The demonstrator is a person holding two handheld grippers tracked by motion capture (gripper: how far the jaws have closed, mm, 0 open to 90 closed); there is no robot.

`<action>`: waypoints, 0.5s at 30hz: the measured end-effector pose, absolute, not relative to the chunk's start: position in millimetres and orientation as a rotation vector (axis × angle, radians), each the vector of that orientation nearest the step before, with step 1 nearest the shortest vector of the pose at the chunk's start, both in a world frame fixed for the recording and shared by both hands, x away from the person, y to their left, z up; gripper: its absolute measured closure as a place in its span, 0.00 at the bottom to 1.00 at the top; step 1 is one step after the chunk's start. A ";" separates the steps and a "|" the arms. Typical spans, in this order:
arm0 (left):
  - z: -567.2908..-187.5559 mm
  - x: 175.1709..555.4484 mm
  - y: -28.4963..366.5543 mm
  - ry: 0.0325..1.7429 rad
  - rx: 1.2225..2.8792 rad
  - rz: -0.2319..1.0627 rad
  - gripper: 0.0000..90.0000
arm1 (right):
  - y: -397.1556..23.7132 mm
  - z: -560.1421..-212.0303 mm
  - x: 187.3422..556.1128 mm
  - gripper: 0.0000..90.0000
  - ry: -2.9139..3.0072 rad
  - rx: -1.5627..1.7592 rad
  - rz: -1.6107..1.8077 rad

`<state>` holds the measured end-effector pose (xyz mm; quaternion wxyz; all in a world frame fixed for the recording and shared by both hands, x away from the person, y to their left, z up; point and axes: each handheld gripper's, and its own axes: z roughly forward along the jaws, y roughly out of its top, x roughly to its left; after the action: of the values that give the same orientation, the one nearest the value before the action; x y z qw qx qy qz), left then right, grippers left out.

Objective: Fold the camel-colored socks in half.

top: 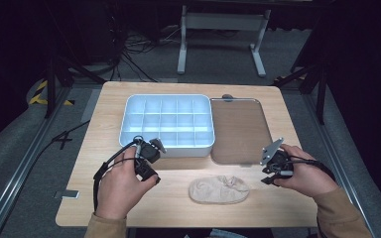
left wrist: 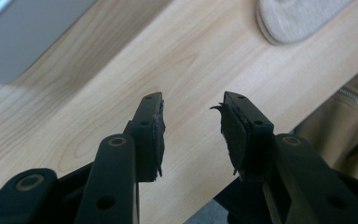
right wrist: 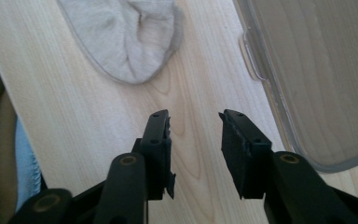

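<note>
Beige sock [top: 219,190] flat on the wood table [top: 104,114], near the front edge, between the two hands and touching neither. Left gripper [top: 151,177] just left of it, over bare wood, jaws spread with nothing between; same in the left gripper view [left wrist: 192,123], sock [left wrist: 298,16] off at the top right corner. Right gripper [top: 270,181] just right of the sock, in front of the clear lid [top: 238,130], jaws likewise apart and empty; seen again in the right gripper view [right wrist: 195,135], sock [right wrist: 126,37] ahead to the upper left, lid [right wrist: 317,70] at right. White compartment box [top: 167,126] behind the left hand, right beside the lid. Cells look empty, though hard to tell at this resolution.
</note>
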<state>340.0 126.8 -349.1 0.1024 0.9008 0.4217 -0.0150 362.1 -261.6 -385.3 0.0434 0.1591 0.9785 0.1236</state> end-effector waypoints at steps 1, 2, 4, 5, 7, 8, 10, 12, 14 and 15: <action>-347.8 339.0 124.5 1.216 2.668 -0.059 0.67 | -260.8 -384.6 361.2 0.71 2.994 0.482 0.378; -346.6 338.1 122.6 1.203 2.672 -0.042 0.67 | -259.8 -384.5 360.2 0.71 2.990 0.470 0.381; -344.1 336.0 118.4 1.179 2.679 -0.020 0.66 | -259.4 -383.9 359.3 0.71 2.981 0.469 0.394; -344.1 336.0 118.4 1.179 2.679 -0.020 0.65 | -259.4 -383.9 359.3 0.71 2.981 0.469 0.394; -341.6 331.4 110.9 1.125 2.732 0.005 0.64 | -259.8 -383.2 359.8 0.69 2.980 0.459 0.416; -340.1 329.0 107.2 1.103 2.730 -0.009 0.63 | -259.3 -383.6 359.4 0.68 2.976 0.478 0.419; -338.4 327.8 104.8 1.095 2.724 0.006 0.63 | -258.6 -384.4 358.9 0.68 2.975 0.487 0.420; -336.6 326.9 101.6 1.091 2.715 0.008 0.63 | -258.4 -385.2 359.5 0.68 2.976 0.475 0.429; -336.0 327.0 99.0 1.084 2.714 0.004 0.64 | -258.6 -385.6 358.8 0.68 2.977 0.488 0.435; -335.6 327.2 96.9 1.082 2.719 -0.006 0.65 | -259.0 -385.2 358.4 0.68 2.976 0.491 0.440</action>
<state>327.2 96.9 -335.6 0.1071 0.9238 0.3677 -0.0021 358.4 -259.0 -385.2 0.0465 0.1610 0.9753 0.1441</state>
